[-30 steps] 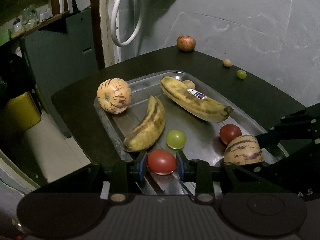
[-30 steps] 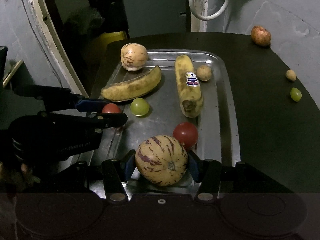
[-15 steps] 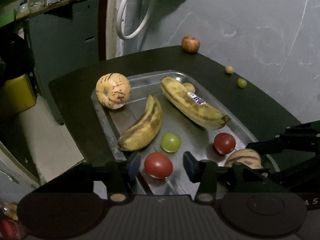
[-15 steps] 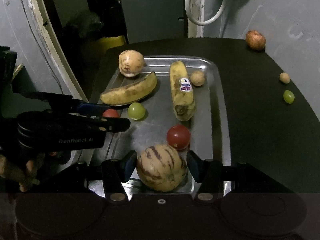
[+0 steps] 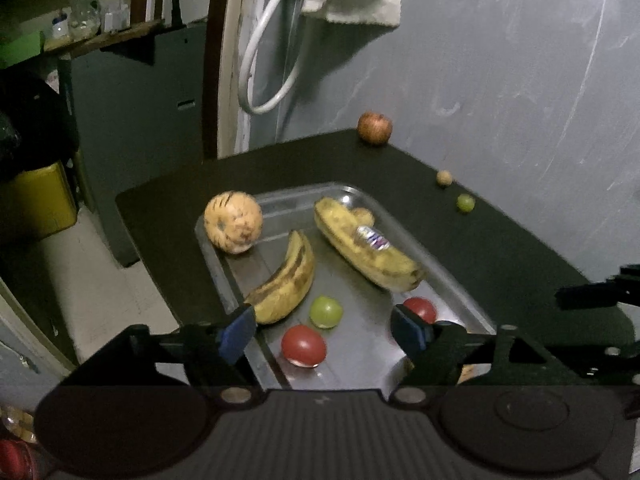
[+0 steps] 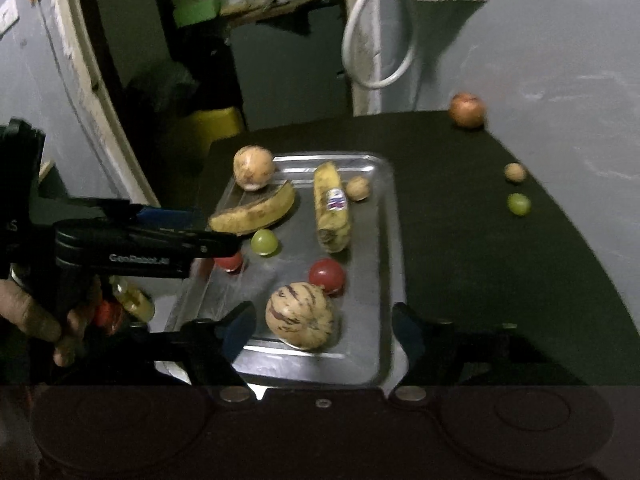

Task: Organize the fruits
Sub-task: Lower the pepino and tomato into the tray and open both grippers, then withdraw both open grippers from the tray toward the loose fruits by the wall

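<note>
A metal tray [image 5: 456,280] [image 6: 384,264] on the dark table holds two bananas [image 5: 286,282] [image 5: 366,250], two striped melons [image 5: 233,222] [image 6: 299,316], two red tomatoes [image 5: 303,345] [image 6: 327,274], a green fruit [image 5: 326,311] and a small brown fruit [image 6: 357,188]. My left gripper [image 5: 324,330] is open and empty, raised just above the near tomato. My right gripper [image 6: 324,330] is open and empty, raised above the near striped melon. The left gripper also shows in the right wrist view [image 6: 192,228].
On the table outside the tray lie a red apple [image 5: 374,127] [image 6: 466,109], a small brown fruit [image 5: 444,178] [image 6: 515,172] and a green fruit [image 5: 466,202] [image 6: 519,204], near the grey wall. A yellow container [image 5: 38,200] stands on the floor to the left.
Both grippers opened, letting go of the tomato and the striped melon onto the tray, then pulled back and up away from them.
</note>
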The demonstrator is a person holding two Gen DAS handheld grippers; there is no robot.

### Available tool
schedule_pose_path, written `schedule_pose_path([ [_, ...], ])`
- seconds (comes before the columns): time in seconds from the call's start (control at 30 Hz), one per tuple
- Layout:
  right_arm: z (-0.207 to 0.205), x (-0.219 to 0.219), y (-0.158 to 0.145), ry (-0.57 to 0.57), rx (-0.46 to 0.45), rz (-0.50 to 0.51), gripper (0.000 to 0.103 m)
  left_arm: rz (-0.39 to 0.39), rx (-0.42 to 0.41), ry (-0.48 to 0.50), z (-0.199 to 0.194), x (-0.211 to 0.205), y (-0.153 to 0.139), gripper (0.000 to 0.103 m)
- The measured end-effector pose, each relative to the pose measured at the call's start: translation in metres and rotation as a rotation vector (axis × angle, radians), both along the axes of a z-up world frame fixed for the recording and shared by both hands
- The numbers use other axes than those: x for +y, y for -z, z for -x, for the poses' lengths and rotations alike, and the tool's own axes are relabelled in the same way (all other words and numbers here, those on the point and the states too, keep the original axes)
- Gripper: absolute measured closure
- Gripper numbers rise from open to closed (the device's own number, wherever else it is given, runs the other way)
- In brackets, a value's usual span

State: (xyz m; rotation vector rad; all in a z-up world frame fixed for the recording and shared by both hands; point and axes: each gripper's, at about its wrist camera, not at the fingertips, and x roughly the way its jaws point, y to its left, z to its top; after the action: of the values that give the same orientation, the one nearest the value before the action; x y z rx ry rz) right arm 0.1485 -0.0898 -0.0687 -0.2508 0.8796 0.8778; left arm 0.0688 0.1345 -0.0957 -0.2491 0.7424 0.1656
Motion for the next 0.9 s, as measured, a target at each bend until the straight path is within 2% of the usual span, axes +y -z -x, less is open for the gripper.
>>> schedule_pose_path([
  [0.13,0.006,-0.033,-0.020,0.075,0.001,-0.055,0.012,-0.005,-0.031,0.001,0.005,-0.012,-0.021,0.007],
  [0.2,0.009,-0.047,-0.029,0.117,0.002,-0.082,0.005,-0.015,-0.036,0.003,0.006,-0.020,-0.032,0.002],
  [0.37,0.018,-0.072,-0.049,0.184,-0.004,-0.147,0.001,-0.039,-0.037,0.006,0.008,-0.038,-0.053,0.001],
  [0.9,0.053,-0.111,-0.094,0.208,-0.096,-0.253,0.001,-0.109,-0.108,0.041,0.033,-0.076,-0.094,0.001],
])
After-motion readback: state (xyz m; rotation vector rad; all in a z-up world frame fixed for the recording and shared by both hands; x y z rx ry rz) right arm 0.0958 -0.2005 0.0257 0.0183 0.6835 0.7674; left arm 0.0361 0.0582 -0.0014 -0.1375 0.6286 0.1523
